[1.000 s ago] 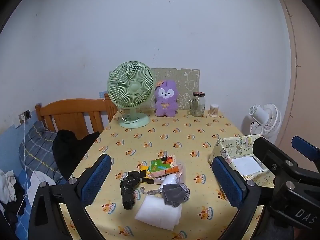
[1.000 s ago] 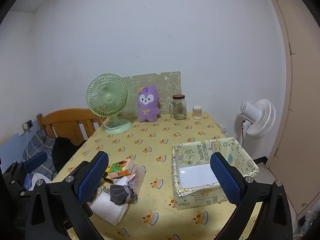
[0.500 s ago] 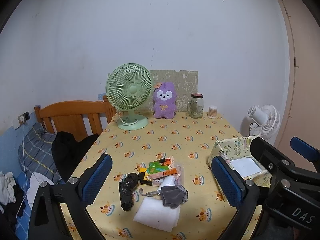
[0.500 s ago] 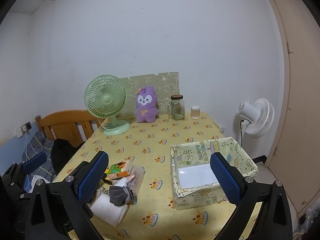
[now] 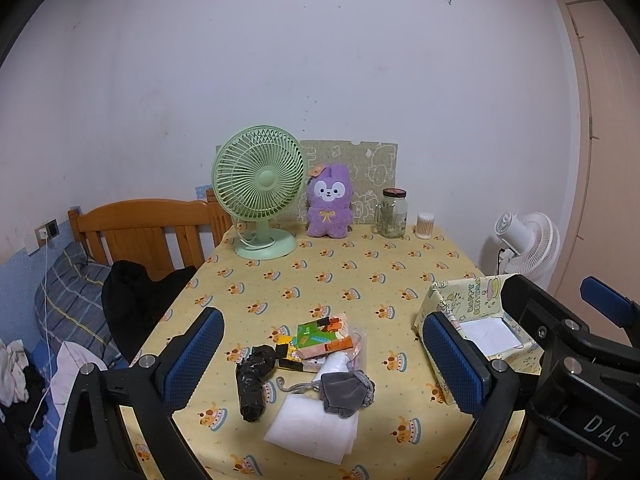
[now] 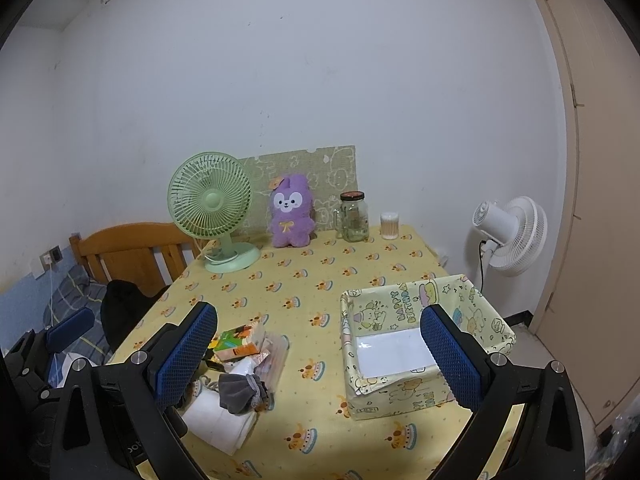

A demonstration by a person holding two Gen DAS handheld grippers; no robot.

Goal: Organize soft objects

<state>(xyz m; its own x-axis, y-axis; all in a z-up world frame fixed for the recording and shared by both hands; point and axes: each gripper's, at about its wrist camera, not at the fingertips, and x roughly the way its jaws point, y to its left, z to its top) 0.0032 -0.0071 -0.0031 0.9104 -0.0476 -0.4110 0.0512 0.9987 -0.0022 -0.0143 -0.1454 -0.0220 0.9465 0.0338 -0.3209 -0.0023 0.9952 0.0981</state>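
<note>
A pile of soft things lies near the front of the yellow table: a grey pouch (image 5: 345,392) (image 6: 240,393), a white folded cloth (image 5: 316,428) (image 6: 218,420), a black bundle (image 5: 254,380), and colourful packets (image 5: 324,338) (image 6: 240,342). A yellow patterned box (image 6: 420,344) (image 5: 476,312) stands to the right, lined white inside. My left gripper (image 5: 320,364) is open above the pile. My right gripper (image 6: 316,360) is open between pile and box. Both are empty.
At the table's back stand a green fan (image 5: 258,200), a purple plush (image 5: 329,207), a glass jar (image 5: 393,213) and a small cotton-swab tub (image 5: 425,225). A wooden bed frame (image 5: 140,232) with bedding is left; a white floor fan (image 6: 510,236) and door are right.
Both grippers have drawn back and risen slightly, so the table looks a bit farther. Nothing on the table has moved.
</note>
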